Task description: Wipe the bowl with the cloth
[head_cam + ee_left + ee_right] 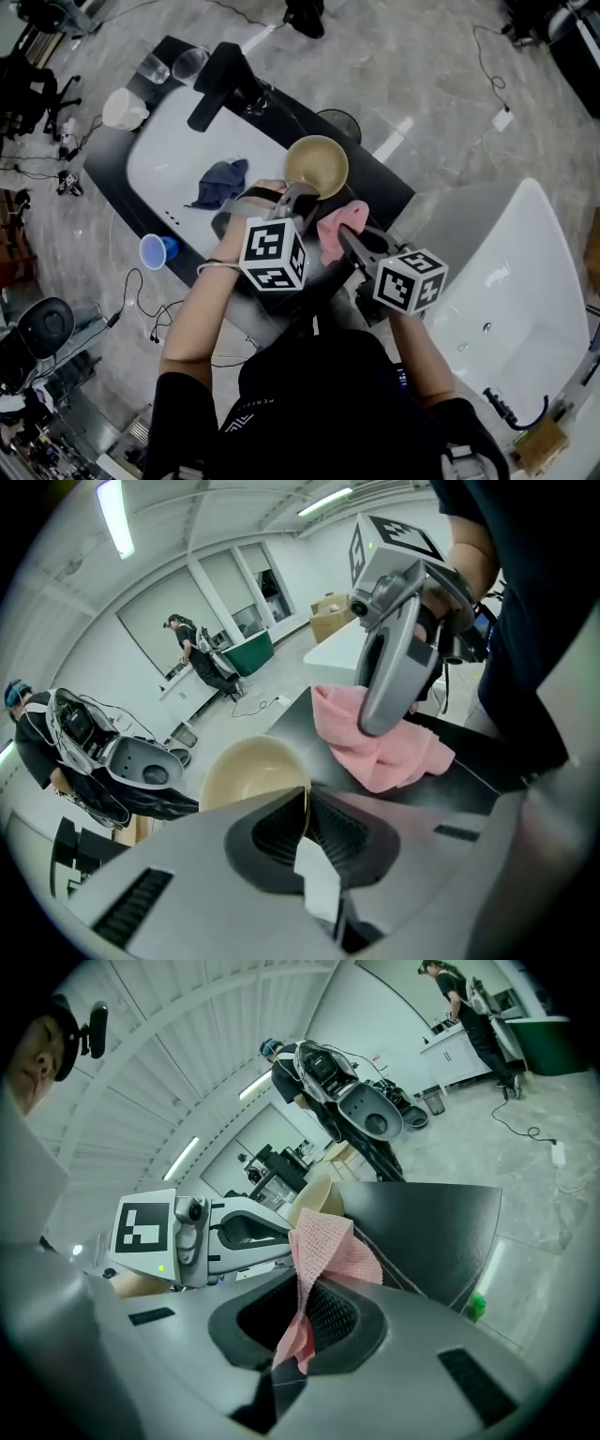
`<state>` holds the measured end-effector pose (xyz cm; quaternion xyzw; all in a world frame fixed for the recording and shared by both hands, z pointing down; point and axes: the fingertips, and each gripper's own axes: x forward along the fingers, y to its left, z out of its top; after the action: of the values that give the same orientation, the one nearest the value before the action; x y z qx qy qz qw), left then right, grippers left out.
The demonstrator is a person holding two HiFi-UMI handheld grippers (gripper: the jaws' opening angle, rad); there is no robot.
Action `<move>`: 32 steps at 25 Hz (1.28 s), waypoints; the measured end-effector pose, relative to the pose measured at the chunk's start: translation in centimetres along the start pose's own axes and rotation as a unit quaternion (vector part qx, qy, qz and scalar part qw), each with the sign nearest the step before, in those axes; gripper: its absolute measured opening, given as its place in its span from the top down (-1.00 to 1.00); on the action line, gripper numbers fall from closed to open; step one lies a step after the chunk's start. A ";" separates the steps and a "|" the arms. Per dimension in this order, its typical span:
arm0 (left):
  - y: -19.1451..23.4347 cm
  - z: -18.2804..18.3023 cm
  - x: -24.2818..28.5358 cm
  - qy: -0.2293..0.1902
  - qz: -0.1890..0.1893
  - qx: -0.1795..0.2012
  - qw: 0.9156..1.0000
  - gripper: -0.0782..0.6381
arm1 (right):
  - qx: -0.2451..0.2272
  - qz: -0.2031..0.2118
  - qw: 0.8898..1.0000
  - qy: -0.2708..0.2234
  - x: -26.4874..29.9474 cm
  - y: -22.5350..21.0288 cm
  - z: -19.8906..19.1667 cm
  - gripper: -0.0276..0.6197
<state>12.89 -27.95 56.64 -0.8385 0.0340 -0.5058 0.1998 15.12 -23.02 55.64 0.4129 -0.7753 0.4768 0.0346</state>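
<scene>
Pinching just the thin rim, the left tool [307, 803] is clamped on the beige bowl [248, 771], near the dark worktop's [375, 183] edge by the sink [169, 150]. A firm wipe could twist it loose. The right tool [302, 1302] grips the pink cloth [323, 1241] by one fold, which may pull out. Only the tool views show these pinches — the head view shows the layout.
</scene>
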 end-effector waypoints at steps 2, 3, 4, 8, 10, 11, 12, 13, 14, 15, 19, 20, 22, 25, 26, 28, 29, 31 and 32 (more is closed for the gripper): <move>0.2 0.0 -0.2 -0.003 0.002 -0.004 1.000 0.73 | -0.001 0.000 1.000 -0.002 -0.1 0.2 0.0 0.78; 0.3 0.1 -0.4 -0.006 0.003 -0.007 1.000 0.73 | -0.002 -0.001 1.000 -0.003 -0.1 0.2 0.0 0.78; 0.3 0.2 -0.5 -0.010 0.004 -0.013 1.000 0.73 | -0.003 -0.001 1.000 -0.005 -0.2 0.3 0.1 0.78; 0.1 0.5 -1.4 -0.035 0.013 -0.048 0.998 0.74 | -0.003 0.000 1.000 -0.016 -0.6 0.9 0.2 0.78; -0.1 0.4 -1.9 -0.044 0.019 -0.064 0.997 0.74 | -0.008 0.003 1.000 -0.019 -0.6 1.4 0.3 0.78; -0.3 0.4 -2.2 -0.048 0.022 -0.070 0.996 0.74 | -0.013 0.003 1.000 -0.020 -0.6 1.7 0.2 0.78; -0.4 0.3 -2.5 -0.052 0.026 -0.078 0.995 0.74 | -0.018 0.003 1.000 -0.021 -0.6 2.1 0.2 0.78; -0.5 0.2 -2.9 -0.056 0.030 -0.086 0.994 0.74 | -0.022 0.003 1.000 -0.021 -0.7 2.4 0.1 0.78; -0.6 0.0 -3.3 -0.060 0.034 -0.096 0.993 0.74 | -0.025 0.003 0.999 -0.023 -0.7 2.7 0.1 0.78; -0.7 -0.1 -3.8 -0.064 0.038 -0.107 0.991 0.74 | -0.028 0.004 0.999 -0.024 -0.8 3.1 0.0 0.78; -1.1 -0.8 -6.0 -0.080 0.050 -0.154 0.984 0.74 | -0.040 0.005 0.999 -0.026 -1.0 4.7 0.2 0.78; -1.3 -1.1 -6.5 -0.085 0.054 -0.166 0.981 0.74 | -0.043 0.006 0.999 -0.028 -0.9 5.0 0.3 0.78; -1.6 -1.8 -7.6 -0.095 0.062 -0.195 0.974 0.74 | -0.049 0.010 0.998 -0.033 -0.7 5.9 0.5 0.78; -2.3 -3.0 -9.3 -0.127 0.063 -0.263 0.955 0.74 | -0.061 0.017 0.997 -0.040 -0.8 7.4 0.4 0.78; -2.4 -3.3 -9.9 -0.142 0.061 -0.289 0.945 0.74 | -0.067 0.020 0.997 -0.041 -0.9 8.0 0.4 0.78; -2.5 -3.6 -11.3 -0.175 0.059 -0.338 0.923 0.74 | -0.082 0.026 0.995 -0.045 -1.2 9.3 0.8 0.78; -2.4 -3.8 -12.0 -0.190 0.059 -0.359 0.912 0.74 | -0.090 0.030 0.994 -0.047 -1.4 9.9 1.0 0.78; -2.5 -4.1 -13.4 -0.213 0.059 -0.390 0.894 0.74 | -0.106 0.039 0.992 -0.051 -1.6 11.3 1.4 0.78; -2.6 -4.2 -14.0 -0.221 0.060 -0.399 0.888 0.74 | -0.114 0.045 0.991 -0.053 -1.7 12.0 1.6 0.78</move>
<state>2.06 -23.20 47.65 -0.9340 0.2380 -0.2381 -0.1196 8.72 -20.75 45.50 0.3958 -0.8431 0.3635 0.0191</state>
